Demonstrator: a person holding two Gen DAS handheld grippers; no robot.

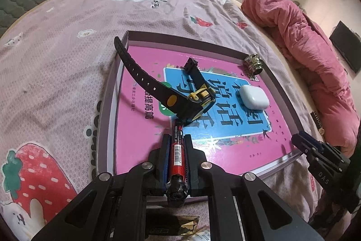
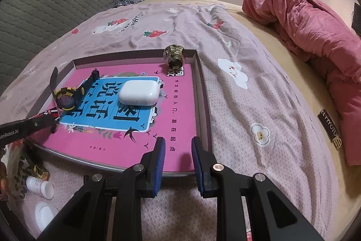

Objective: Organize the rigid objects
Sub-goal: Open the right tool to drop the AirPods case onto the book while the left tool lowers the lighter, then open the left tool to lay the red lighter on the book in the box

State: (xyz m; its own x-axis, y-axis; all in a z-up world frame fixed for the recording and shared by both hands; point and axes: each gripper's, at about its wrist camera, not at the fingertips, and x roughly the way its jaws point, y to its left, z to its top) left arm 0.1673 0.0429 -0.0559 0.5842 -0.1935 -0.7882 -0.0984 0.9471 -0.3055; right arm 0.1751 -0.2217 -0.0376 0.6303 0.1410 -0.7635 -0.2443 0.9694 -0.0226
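The left gripper (image 1: 177, 146) has its jaws clamped on a red-and-black marker (image 1: 177, 151) above the tray's (image 1: 106, 128) near edge, tip beside the watch (image 1: 198, 101). The right gripper's (image 2: 178, 159) jaws are narrowly parted, holding nothing.

Glossy white plastic earbud case (image 2: 138, 92); shiny brass-coloured metal knob (image 2: 174, 56).

Inside one shallow box (image 2: 204, 92): one wristwatch (image 2: 66, 97), one white earbud case (image 2: 138, 92), one brass knob (image 2: 174, 57), one red marker (image 1: 178, 149). Just outside the box: one white bottle (image 2: 40, 188), one white lid (image 2: 45, 212).
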